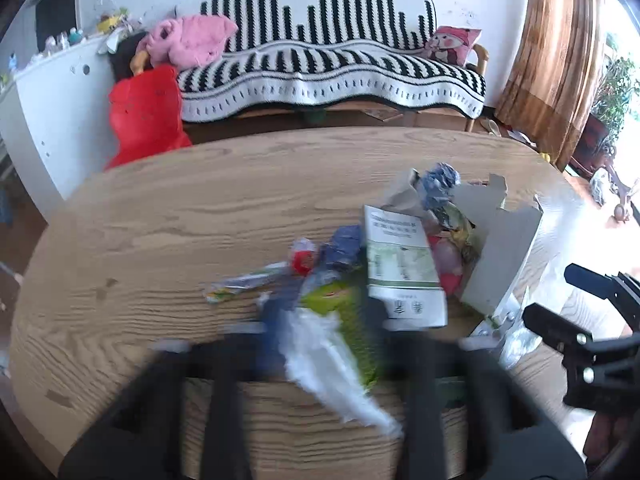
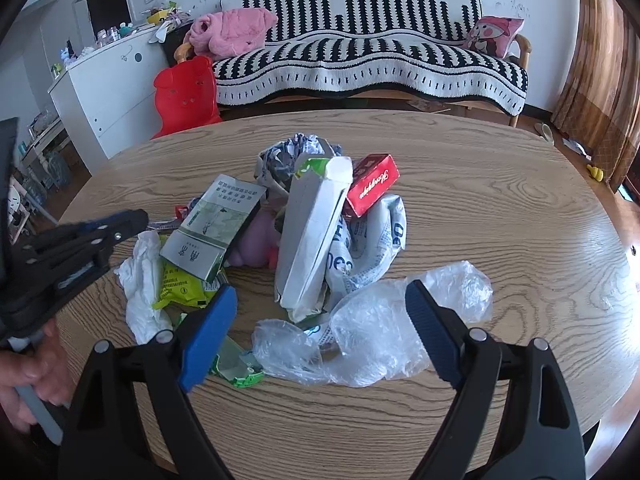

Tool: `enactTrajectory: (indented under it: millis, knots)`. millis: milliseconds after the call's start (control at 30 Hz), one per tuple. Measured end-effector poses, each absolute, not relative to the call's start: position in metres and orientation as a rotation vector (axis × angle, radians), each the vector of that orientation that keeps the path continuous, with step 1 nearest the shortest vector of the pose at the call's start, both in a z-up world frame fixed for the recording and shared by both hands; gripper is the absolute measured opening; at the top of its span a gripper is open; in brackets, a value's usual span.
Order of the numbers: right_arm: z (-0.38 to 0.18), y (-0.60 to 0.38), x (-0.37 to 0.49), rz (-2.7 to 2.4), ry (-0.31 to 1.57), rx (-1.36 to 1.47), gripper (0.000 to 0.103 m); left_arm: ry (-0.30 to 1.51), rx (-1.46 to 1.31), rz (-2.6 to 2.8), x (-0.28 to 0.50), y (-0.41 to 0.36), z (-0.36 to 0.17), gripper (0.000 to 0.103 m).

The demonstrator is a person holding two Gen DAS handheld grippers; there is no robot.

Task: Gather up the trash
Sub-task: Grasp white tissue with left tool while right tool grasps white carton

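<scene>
A heap of trash lies on the round wooden table (image 2: 500,208): a red box (image 2: 374,188), a tall white carton (image 2: 316,232), a green-and-white leaflet box (image 2: 216,224), a printed white bag (image 2: 384,232) and crumpled paper (image 2: 288,156). My right gripper (image 2: 320,290) stands open, its blue pads either side of a clear plastic bag (image 2: 368,332), not pressing it. My left gripper (image 1: 320,344) is blurred and open, with a white tissue (image 1: 320,356) and a green wrapper (image 1: 340,300) between its fingers. In the right wrist view the left gripper (image 2: 132,220) hovers over that tissue (image 2: 144,280).
A hand (image 2: 36,372) holds the left gripper's handle. Behind the table stand a sofa under a black-and-white striped blanket (image 2: 360,60), a red bear-shaped cushion (image 2: 184,96), a white cabinet (image 2: 108,92) and a brown curtain (image 2: 596,80). Bare table wood lies to the right.
</scene>
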State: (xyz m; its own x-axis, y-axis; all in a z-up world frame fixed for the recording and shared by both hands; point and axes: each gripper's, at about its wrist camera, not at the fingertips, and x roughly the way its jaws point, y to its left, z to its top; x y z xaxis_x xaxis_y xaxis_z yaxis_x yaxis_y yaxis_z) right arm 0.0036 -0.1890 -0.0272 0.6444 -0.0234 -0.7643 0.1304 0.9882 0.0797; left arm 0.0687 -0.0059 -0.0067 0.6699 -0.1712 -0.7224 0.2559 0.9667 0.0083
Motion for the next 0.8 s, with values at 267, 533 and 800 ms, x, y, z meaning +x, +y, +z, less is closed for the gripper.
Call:
enactTrajectory:
  millis: [267,533,800]
  knots:
    - [-0.028,-0.183,-0.003,-0.061,0.872,0.107,0.084,0.875,0.047,-0.243,0.045,0.009,-0.026,0.092]
    - [-0.027,-0.178,-0.001,-0.05,0.873,0.105,0.084,1.003,-0.103,-0.222,0.07,0.019,-0.053,0.036]
    - [-0.027,-0.189,0.017,-0.053,0.869,0.157,0.079,0.907,-0.154,-0.182,0.057,0.041,-0.027,0.004]
